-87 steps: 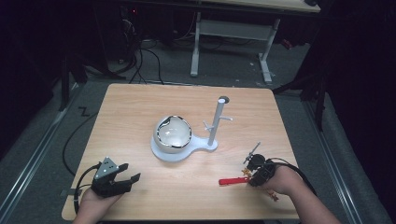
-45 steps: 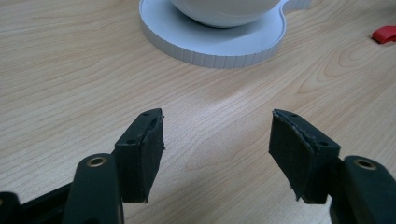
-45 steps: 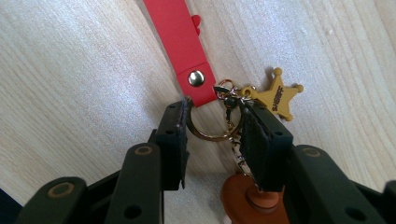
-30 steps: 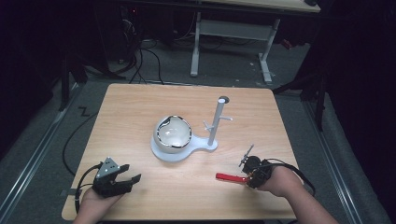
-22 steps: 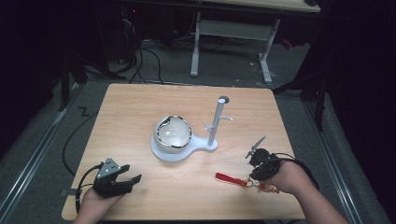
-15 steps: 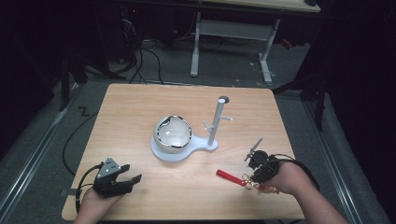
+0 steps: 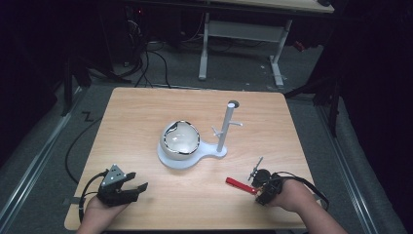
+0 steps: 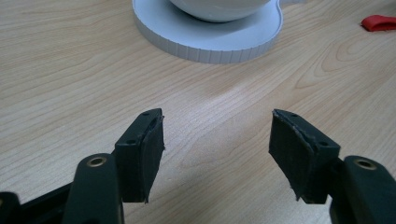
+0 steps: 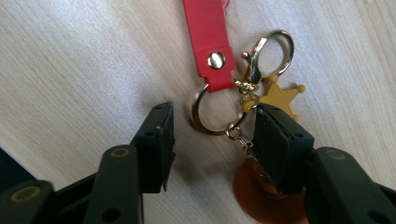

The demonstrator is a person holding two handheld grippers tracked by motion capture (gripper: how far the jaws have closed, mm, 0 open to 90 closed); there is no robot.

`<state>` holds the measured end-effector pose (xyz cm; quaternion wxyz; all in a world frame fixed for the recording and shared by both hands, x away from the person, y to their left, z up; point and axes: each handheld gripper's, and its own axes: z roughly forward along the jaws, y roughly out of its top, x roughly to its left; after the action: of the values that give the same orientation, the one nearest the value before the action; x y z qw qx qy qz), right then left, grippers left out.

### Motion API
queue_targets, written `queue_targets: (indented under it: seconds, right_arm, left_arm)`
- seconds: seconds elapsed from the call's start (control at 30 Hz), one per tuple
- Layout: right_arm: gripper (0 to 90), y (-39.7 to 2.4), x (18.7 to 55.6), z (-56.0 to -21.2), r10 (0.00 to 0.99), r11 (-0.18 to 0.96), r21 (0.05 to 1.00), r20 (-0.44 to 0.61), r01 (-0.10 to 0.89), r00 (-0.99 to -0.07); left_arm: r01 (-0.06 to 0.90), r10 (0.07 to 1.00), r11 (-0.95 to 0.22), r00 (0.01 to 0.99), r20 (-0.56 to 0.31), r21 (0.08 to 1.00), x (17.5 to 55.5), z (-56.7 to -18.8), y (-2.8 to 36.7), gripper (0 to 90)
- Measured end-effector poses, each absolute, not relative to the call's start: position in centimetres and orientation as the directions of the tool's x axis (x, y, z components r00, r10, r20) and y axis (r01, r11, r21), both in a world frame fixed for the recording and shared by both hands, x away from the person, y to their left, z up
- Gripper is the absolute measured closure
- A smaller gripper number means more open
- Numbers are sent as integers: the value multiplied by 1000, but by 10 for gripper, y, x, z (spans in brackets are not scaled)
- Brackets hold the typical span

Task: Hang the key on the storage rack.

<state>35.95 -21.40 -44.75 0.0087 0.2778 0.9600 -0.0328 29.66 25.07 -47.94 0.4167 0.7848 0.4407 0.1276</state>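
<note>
- Keychain point(image 7: 239, 184), high view: lies flat on the table point(image 7: 146, 112) near its right front corner, red strap pointing toward the white stand point(image 7: 192, 158). I read this as the piece to be hung, since the stand's post point(image 7: 225, 127) carries small pegs and stands just behind it.
- Right gripper point(image 7: 260, 187), high view: I hold it low at the keychain's ring end, coming in from the front edge, so the jaws meet the metal parts and not the strap.
- Left gripper point(image 7: 127, 189), high view: parked near the left front corner, well apart from the keychain; I judge it is idle, kept clear of the working side.
- Bowl point(image 7: 181, 140), high view: sits on the stand's round base at mid-table, its weight likely steadying the post.
- Left gripper point(image 8: 217, 158), left gripper view: jaws spread, nothing between them, bare wood below; stand base point(image 8: 210, 39) ahead, red strap tip point(image 8: 379, 22) at far right.
- Right gripper point(image 9: 212, 140), right gripper view: jaws have just been opening and stand apart, released; the gold ring point(image 9: 212, 114) lies between them, unpressed. The right pad sits over the small chain, an orange disc point(image 9: 261, 196) beneath it. Red strap point(image 9: 208, 42), clasp point(image 9: 271, 51) and star charm point(image 9: 280, 95) lie beyond.
- Judgement: a straddle for a fresh pinch on the ring, not yet a hold.
</note>
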Motion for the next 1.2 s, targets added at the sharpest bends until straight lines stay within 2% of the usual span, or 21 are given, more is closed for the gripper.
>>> queue_targets:
  seconds: [0.13,0.2,0.27,0.33,0.37,0.5,0.83,1.2]
  right_arm:
    - [520,-212,357,-448,537,842,-42,-30,538,-843]
    - [596,-212,357,-447,531,847,-31,-21,531,-847]
    - [609,-213,356,-446,530,847,-29,-28,531,-847]
    - [751,-214,356,-443,535,844,-23,-40,536,-844]
    - [751,-214,356,-443,535,844,-23,-40,536,-844]
    - [850,-216,357,-437,520,852,-29,-63,522,-852]
    - [875,-218,362,-409,516,855,-13,-76,519,-853]
    - [875,-221,368,-368,547,837,76,-68,543,-834]
  left_arm:
    - [584,796,-267,582,-166,766,297,-479,250,360]
    - [583,796,-268,583,-165,767,296,-479,249,360]
    - [583,795,-269,583,-165,766,296,-479,249,360]
    - [584,795,-270,584,-165,766,297,-479,250,361]
    - [585,796,-269,583,-165,765,297,-480,250,361]
    - [586,796,-270,583,-166,764,297,-480,250,361]
    - [586,794,-271,585,-167,763,297,-480,250,362]
    - [588,793,-272,585,-168,762,297,-480,250,362]
